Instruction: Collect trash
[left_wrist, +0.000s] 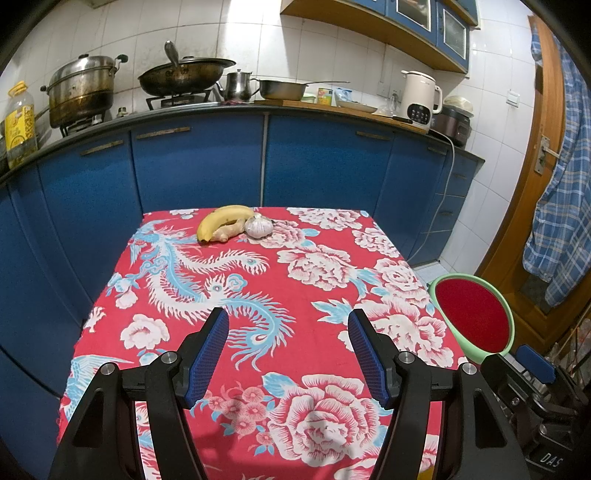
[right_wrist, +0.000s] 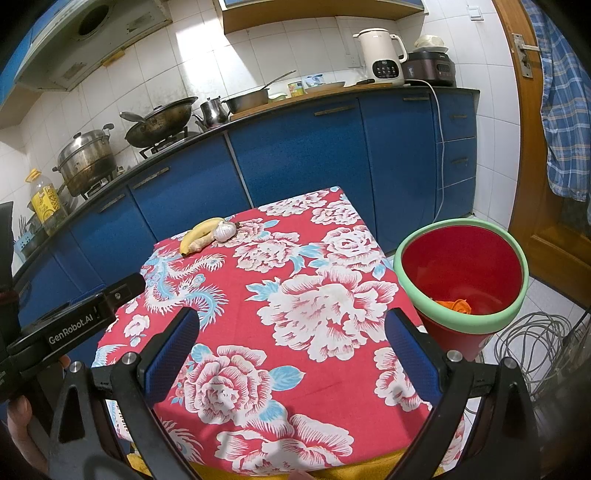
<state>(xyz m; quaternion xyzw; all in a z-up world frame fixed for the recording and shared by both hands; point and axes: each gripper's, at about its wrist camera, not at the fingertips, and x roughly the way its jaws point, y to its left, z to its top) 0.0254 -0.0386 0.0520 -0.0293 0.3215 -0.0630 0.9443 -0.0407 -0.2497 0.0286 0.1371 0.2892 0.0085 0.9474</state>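
Here, 2 grippers — left (left_wrist: 288, 325), right (right_wrist: 293, 328) — agape, empty, above tablecloth (right_wrist: 314, 266); bin (right_wrist: 461, 295) perhaps off-edge.

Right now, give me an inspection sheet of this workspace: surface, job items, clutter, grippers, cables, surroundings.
Surface: table under red floral cloth, flat.
Job's things: red bin with green rim beside the table's right edge, orange scrap inside.
Clutter: yellow banana, ginger root and garlic bulb touching at the far edge.
Grippers: left gripper and right gripper open, empty, above the near table.
Cables: grey coil on the floor; white appliance cord.
Surroundings: blue cabinets, pots on the stove.
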